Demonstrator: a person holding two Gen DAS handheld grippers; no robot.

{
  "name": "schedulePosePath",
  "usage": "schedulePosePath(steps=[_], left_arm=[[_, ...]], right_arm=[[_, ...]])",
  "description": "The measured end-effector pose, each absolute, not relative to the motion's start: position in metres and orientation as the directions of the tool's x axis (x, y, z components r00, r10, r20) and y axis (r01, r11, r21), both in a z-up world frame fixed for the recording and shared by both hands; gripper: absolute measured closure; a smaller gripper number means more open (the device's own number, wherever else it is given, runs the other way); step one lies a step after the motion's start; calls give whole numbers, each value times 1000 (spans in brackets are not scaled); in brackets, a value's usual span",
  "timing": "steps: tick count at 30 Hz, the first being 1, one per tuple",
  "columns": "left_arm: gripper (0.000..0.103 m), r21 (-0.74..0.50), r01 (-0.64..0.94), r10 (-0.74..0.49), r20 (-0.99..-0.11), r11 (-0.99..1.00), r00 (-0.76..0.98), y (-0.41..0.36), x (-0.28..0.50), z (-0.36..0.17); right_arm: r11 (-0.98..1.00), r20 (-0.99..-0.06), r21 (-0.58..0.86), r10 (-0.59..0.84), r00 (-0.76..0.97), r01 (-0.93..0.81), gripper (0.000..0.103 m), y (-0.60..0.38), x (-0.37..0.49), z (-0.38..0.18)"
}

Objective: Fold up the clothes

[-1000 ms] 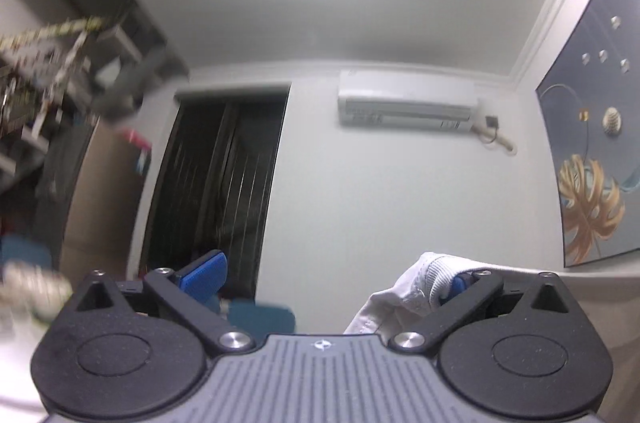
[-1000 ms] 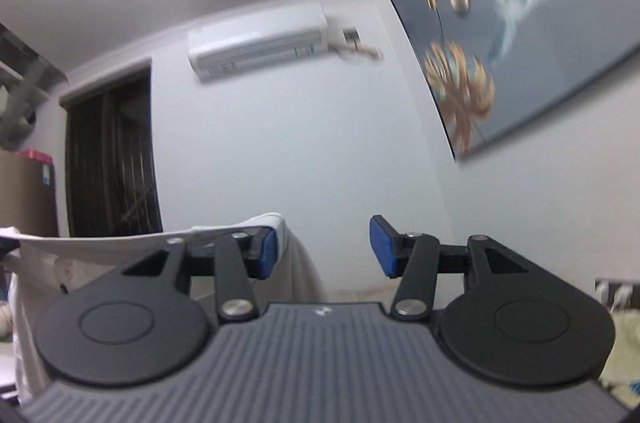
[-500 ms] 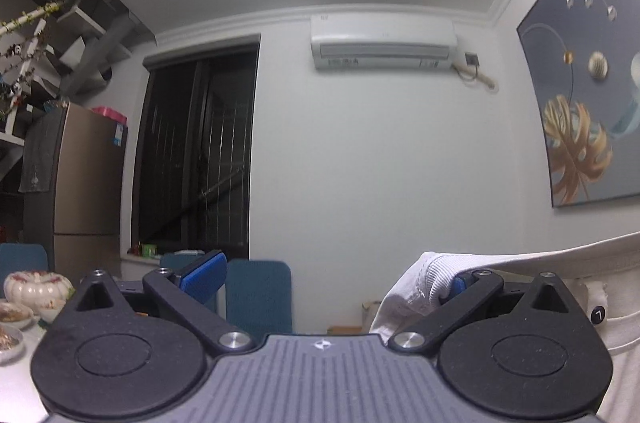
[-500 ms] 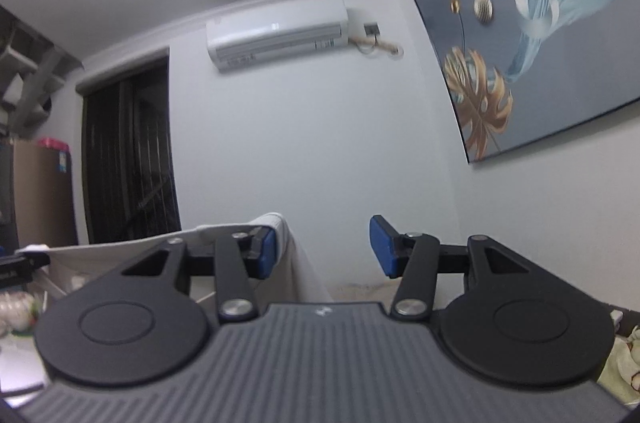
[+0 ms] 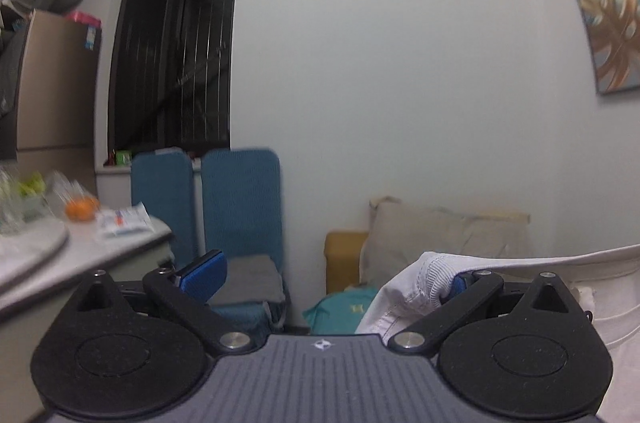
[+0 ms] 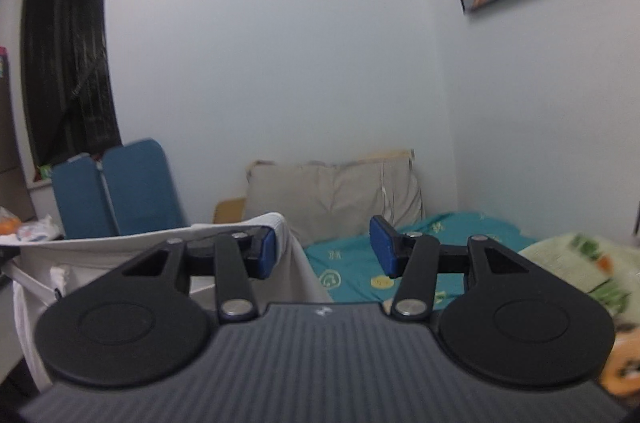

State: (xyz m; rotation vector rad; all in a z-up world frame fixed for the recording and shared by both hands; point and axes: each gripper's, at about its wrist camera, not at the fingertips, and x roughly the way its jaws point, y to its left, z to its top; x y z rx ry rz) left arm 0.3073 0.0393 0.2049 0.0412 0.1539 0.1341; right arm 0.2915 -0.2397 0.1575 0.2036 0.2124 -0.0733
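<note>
A white garment hangs stretched in the air between my two grippers. In the left wrist view its ribbed hem (image 5: 428, 275) is draped over the right finger of my left gripper (image 5: 328, 277), whose jaws stand wide apart. In the right wrist view the same white cloth (image 6: 132, 243) is hooked over the left finger of my right gripper (image 6: 322, 247), also wide open, and hangs down at the left. Neither gripper pinches the cloth; it rests on one finger each.
A bed with a teal patterned sheet (image 6: 348, 275) and a beige pillow (image 6: 336, 195) lies ahead, with a green blanket (image 6: 580, 259) at the right. Two blue chairs (image 5: 240, 207) stand by the wall. A white table (image 5: 80, 251) with an orange and packets is at the left.
Both grippers have tilted down from the ceiling and upper wall toward the bed, chairs and table. The garment stays hooked over one finger of each; the jaws have not changed.
</note>
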Motion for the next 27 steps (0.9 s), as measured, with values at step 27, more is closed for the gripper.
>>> schedulePosePath(steps=[27], left_arm=[[0,65,18,37,-748,998,663,75,561,-149]], right_arm=[[964,-525,259,188,830,-54,29,-214,457,-130]])
